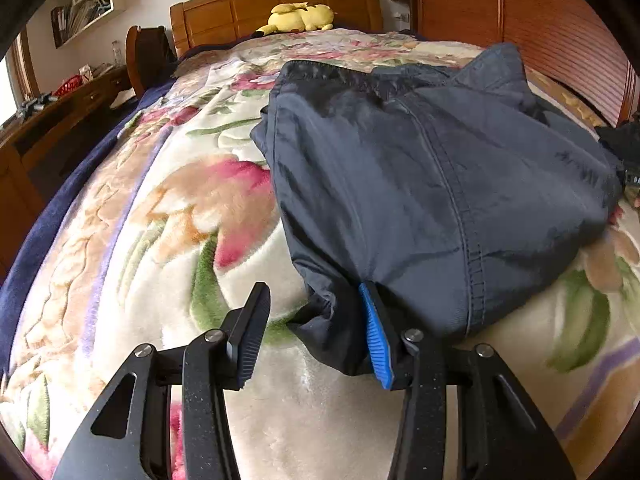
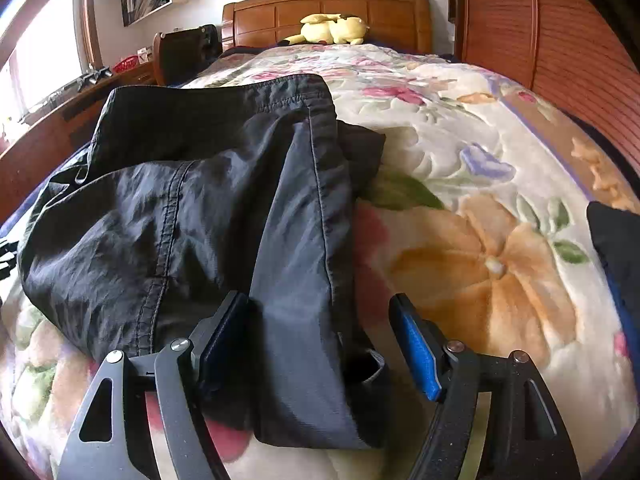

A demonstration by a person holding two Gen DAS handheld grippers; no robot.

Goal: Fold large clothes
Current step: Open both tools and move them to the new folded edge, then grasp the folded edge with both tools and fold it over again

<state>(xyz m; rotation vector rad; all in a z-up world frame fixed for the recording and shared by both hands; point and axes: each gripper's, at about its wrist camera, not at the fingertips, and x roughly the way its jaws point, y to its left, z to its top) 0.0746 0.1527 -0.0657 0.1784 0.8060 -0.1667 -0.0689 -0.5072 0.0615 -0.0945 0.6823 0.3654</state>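
Dark nylon garment [image 1: 420, 184] lies bunched mid-bed on the floral blanket [image 1: 160, 220]. My left gripper [image 1: 316, 336] is spread wide, its right pad at the near hem, seemingly tucked under. My right gripper [image 2: 316, 344], equally wide, straddles the near fold. Next: close both, lift, fold away. Blanket beyond offers room; wardrobe [image 2: 560, 40] limits the right.

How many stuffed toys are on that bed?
1. A yellow plush toy lies at the head of the bed against the wooden headboard. Others might be hidden behind the dark garment.
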